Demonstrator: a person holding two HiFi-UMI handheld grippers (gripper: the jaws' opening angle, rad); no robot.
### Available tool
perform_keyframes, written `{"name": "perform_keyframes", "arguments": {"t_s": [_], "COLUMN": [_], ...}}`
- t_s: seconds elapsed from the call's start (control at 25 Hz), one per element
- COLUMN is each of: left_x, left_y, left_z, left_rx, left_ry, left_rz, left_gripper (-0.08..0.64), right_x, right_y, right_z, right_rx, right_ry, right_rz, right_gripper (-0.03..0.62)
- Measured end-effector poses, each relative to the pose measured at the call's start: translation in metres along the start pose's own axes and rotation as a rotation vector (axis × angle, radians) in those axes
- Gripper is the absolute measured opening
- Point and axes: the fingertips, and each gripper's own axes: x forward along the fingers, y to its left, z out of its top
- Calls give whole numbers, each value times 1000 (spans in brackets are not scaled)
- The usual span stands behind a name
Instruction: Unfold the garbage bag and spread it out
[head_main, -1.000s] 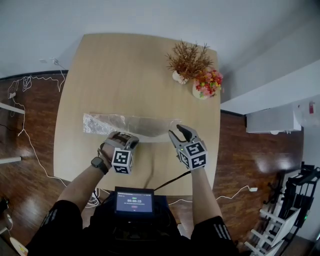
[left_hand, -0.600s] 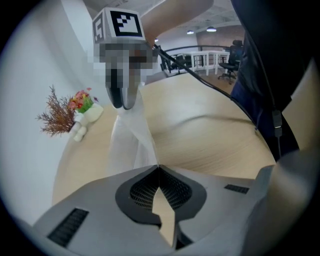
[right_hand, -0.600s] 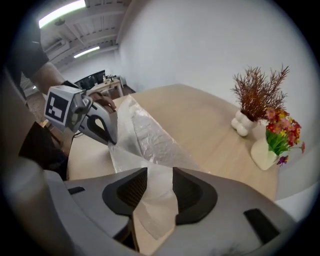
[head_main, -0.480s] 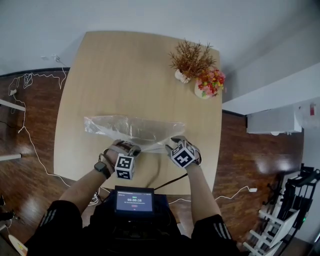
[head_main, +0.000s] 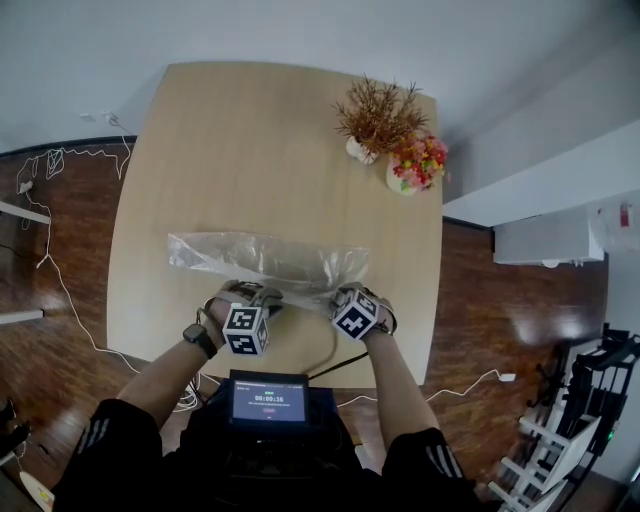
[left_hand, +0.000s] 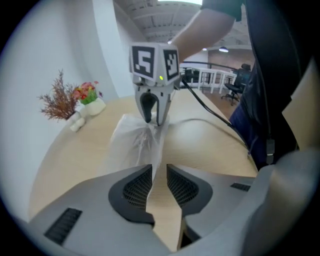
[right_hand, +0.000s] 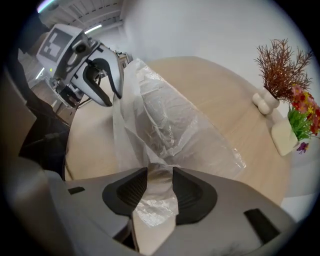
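Observation:
A clear plastic garbage bag (head_main: 265, 258) lies across the wooden table (head_main: 250, 130), puffed and crinkled. My left gripper (head_main: 258, 294) is at its near edge. In the left gripper view its jaws (left_hand: 159, 172) are opening, a gap shows between the pads, and a thin edge of the bag (left_hand: 137, 145) lies along the left pad. My right gripper (head_main: 345, 294) is close beside it on the right. In the right gripper view the right gripper (right_hand: 160, 182) is shut on bunched film of the bag (right_hand: 170, 120), which rises in a tent to its fingertips (left_hand: 151, 112).
A vase of dried twigs (head_main: 375, 120) and a pot of red and pink flowers (head_main: 412, 170) stand at the table's far right corner. A small screen (head_main: 268, 400) sits at the person's chest. Cables (head_main: 60, 165) trail over the dark wood floor on the left.
The right gripper has swung left and nearer the table's front edge, close to the left one. The bag has puffed up and its near edge has been drawn toward the person.

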Motion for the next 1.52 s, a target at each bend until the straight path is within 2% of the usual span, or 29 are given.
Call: {"name": "perform_keyframes", "arguments": {"t_s": [0.08,0.2,0.32,0.4,0.52,0.64,0.84,1.04,1.2,1.4,1.52], "left_x": [-18,-51,-73,-77,-70,-60,-53,-49,-47,-47,-47], "left_y": [17,59,104,126,129,118,97,78,67,65,59], "left_z": [3,2,-21,-46,-87,-126,-174,-194,-204,-208,-208], "left_rx": [-60,-149,-198,-221,-240,-226,-165,-176,-196,-200,-214], "left_ry": [-36,-74,-13,71,211,334,484,517,525,510,509], "left_rz": [41,152,263,282,191,88,8,-37,-65,-55,-89], "left_gripper": [95,95,94,94,92,92,93,104,189,257,329], "right_x": [3,6,6,6,5,6,5,6,1,4,4], "right_y": [2,4,4,5,5,5,5,5,4,4,3], "right_z": [-4,-7,-7,-7,-7,-6,-7,-9,-4,-6,-7], "right_rx": [-10,-8,-12,-23,-28,-25,-18,-14,-29,-35,-34], "right_ry": [5,-2,-7,-3,-5,-12,-22,-22,-29,-33,-31], "right_rz": [-2,0,-4,-11,-14,-14,-14,-11,-22,-32,-31], "right_gripper": [186,186,186,186,186,186,186,189,189,198,207]}}
